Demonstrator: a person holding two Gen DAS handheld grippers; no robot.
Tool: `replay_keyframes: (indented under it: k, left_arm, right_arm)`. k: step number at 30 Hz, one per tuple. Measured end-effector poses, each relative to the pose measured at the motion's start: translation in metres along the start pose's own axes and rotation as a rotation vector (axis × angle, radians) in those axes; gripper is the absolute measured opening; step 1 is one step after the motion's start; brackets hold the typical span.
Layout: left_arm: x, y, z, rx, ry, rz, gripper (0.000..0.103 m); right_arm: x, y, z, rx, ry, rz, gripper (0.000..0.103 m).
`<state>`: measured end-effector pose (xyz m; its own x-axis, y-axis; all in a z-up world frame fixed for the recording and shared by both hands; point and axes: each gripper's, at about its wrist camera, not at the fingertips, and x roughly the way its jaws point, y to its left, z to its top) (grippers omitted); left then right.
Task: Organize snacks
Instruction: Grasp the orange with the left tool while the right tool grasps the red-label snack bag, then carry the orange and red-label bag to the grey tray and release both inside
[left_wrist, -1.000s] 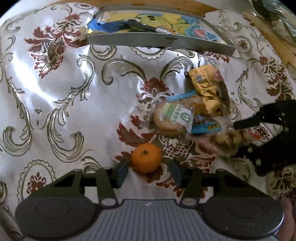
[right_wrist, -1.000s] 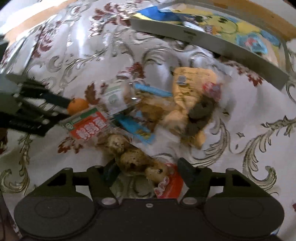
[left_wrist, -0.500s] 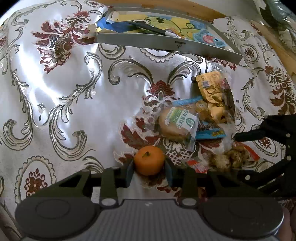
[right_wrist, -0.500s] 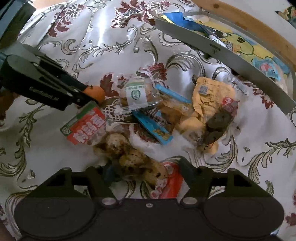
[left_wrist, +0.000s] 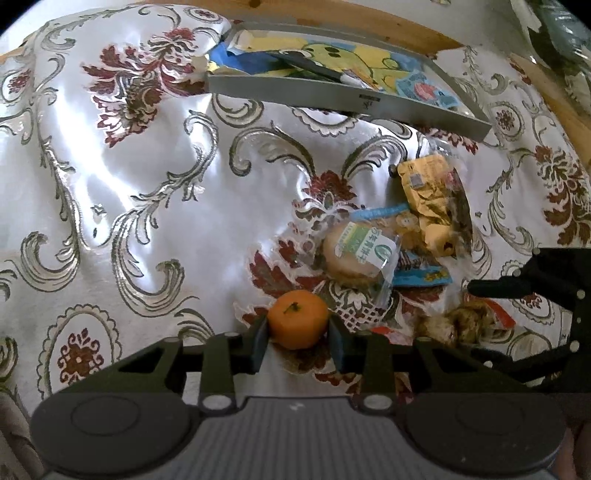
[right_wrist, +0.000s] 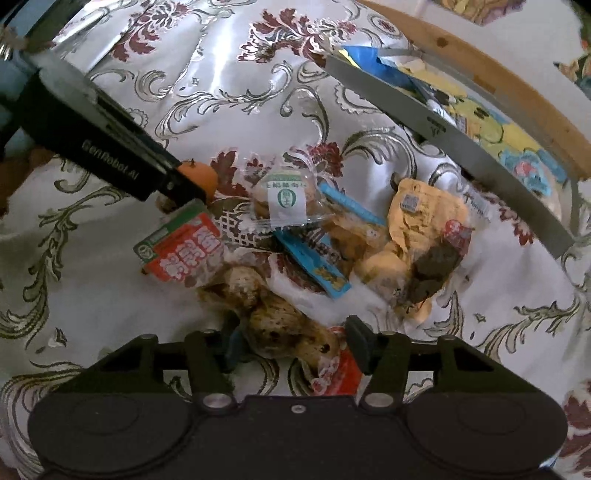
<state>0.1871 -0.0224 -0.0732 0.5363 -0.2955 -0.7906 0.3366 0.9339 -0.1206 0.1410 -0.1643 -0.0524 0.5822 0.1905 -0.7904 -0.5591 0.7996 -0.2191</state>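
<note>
An orange mandarin (left_wrist: 297, 319) sits on the flowered cloth, pinched between the two fingers of my left gripper (left_wrist: 297, 334), which is shut on it. From the right wrist the same mandarin (right_wrist: 199, 175) peeks out past the left gripper's tip (right_wrist: 177, 184). My right gripper (right_wrist: 293, 343) is shut on a clear bag of speckled brown eggs (right_wrist: 280, 321) with a red label (right_wrist: 177, 251). In the left wrist view that bag (left_wrist: 461, 321) lies between the right gripper's black fingers (left_wrist: 495, 288).
A grey tray (left_wrist: 347, 99) with a cartoon liner stands at the back, also visible as the tray (right_wrist: 443, 129) in the right view. Between the grippers lie a wrapped round cake (left_wrist: 360, 251), a blue packet (left_wrist: 421, 275) and a yellow packet (left_wrist: 428, 192). A wooden edge (right_wrist: 517, 88) runs behind.
My left gripper's fingers have closed from wide apart onto the mandarin. The right gripper's fingers have drawn in on the egg bag, and both cameras now sit farther from the cloth.
</note>
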Motion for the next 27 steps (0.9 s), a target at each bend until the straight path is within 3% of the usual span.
replay_keyframes:
  k: [3, 5, 12, 13, 27]
  left_arm:
    - [-0.002, 0.002, -0.001, -0.018, -0.007, 0.004, 0.038]
    - [-0.004, 0.002, -0.002, -0.028, -0.016, 0.009, 0.038]
    - [-0.013, 0.003, -0.002, -0.039, -0.061, 0.022, 0.038]
    - [-0.014, 0.003, -0.002, -0.043, -0.068, 0.022, 0.038]
    - [-0.027, 0.003, -0.001, -0.060, -0.154, 0.027, 0.038]
  right_arm:
    - [-0.002, 0.008, -0.001, -0.046, -0.013, -0.027, 0.053]
    - [-0.004, 0.014, -0.001, -0.079, -0.023, -0.038, 0.042]
    - [-0.007, 0.029, -0.002, -0.168, -0.051, -0.099, 0.035]
    - [-0.008, 0.030, -0.001, -0.180, -0.061, -0.105, 0.029]
    - [-0.020, 0.048, 0.001, -0.285, -0.153, -0.281, 0.026]
